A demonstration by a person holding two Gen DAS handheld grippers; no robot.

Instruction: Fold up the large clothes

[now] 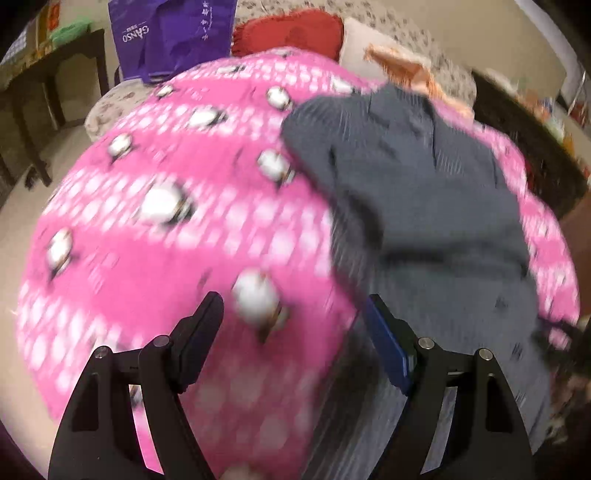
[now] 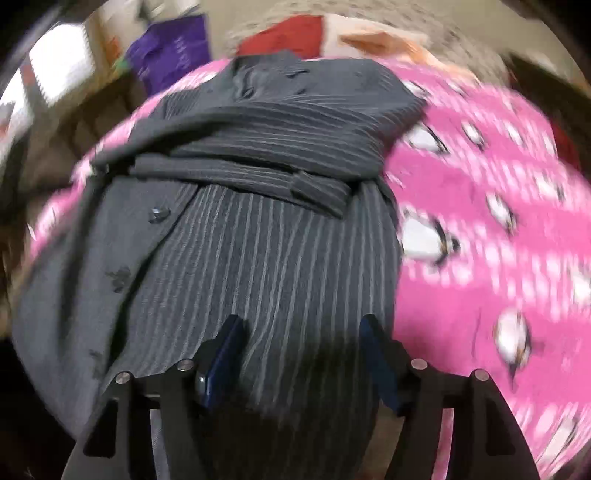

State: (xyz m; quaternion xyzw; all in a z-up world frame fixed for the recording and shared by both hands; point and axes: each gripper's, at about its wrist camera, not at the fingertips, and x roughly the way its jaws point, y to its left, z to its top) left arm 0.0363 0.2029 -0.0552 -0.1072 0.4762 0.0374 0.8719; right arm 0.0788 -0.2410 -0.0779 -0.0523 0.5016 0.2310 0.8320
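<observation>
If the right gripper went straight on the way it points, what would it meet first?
Most likely the grey pinstriped garment: it fills the view between the open right gripper jaws. The blur leaves depth unclear.

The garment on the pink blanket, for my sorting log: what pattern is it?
Dark grey garment with thin pale pinstripes, clearest in the right wrist view.

You are working in a home, in a living or bedroom corner. You have a soft pink fleece blanket printed with white penguins (image 1: 155, 236) spread over the work surface, and a red fringed cushion (image 1: 291, 31) lies beyond its far edge on a floral-patterned cover (image 1: 399, 33). A purple shopping bag with white lettering (image 1: 170, 33) stands at the far left corner, beside a dark wooden side table (image 1: 51, 74).
</observation>
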